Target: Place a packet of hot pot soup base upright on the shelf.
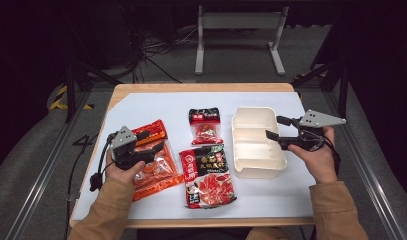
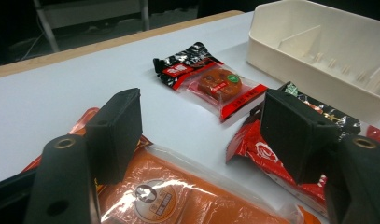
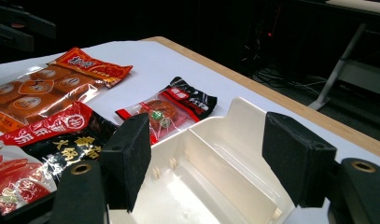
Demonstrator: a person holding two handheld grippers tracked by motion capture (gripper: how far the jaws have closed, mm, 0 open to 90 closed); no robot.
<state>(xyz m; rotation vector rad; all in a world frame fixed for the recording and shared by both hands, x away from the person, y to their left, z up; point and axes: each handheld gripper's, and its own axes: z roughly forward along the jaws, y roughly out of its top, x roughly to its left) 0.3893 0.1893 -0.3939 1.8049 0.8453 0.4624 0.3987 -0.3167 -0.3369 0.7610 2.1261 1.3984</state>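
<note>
- Nearest the table's front edge in the high view: two tan sleeves coming up from below, one hand on each gripper.
- Left gripper (image 1: pixel 152 141) held low over the orange packet (image 1: pixel 153 165), jaws spread wide with nothing between the pads; in the left gripper view (image 2: pixel 200 135) both pads hung clear above the clear-windowed orange wrapper (image 2: pixel 178 196), not touching it.
- Orange packet lying flat on the white sheet (image 1: pixel 141 107) at the left, tilted, its red top end pointing away from the person; seen again in the right gripper view (image 3: pixel 47 88).
- Just beside it, toward the middle: large red-and-black packet (image 1: pixel 207 176), flat, its near end closest to the table's front edge; also seen at (image 2: pixel 271 158) and (image 3: pixel 38 154).
- Right gripper (image 1: pixel 274 128) held over the near right edge of the cream tray (image 1: pixel 256 172), jaws wide apart and empty; in the right gripper view (image 3: pixel 207 163) the pads straddled open air above the tray's divided compartments (image 3: pixel 225 154).
- Cream tray resting on the sheet at the right, just beside the large packet, nothing seen inside; in the left gripper view at (image 2: pixel 290 28).
- Farther back, between orange packet and tray: small red-and-black packet (image 1: pixel 205 125), flat, apart from the others; also at (image 2: pixel 208 79) and (image 3: pixel 166 109).
- Beyond the table's far wooden edge (image 1: pixel 201 87): dark floor with cables and a grey metal stand (image 1: pixel 238 22).
</note>
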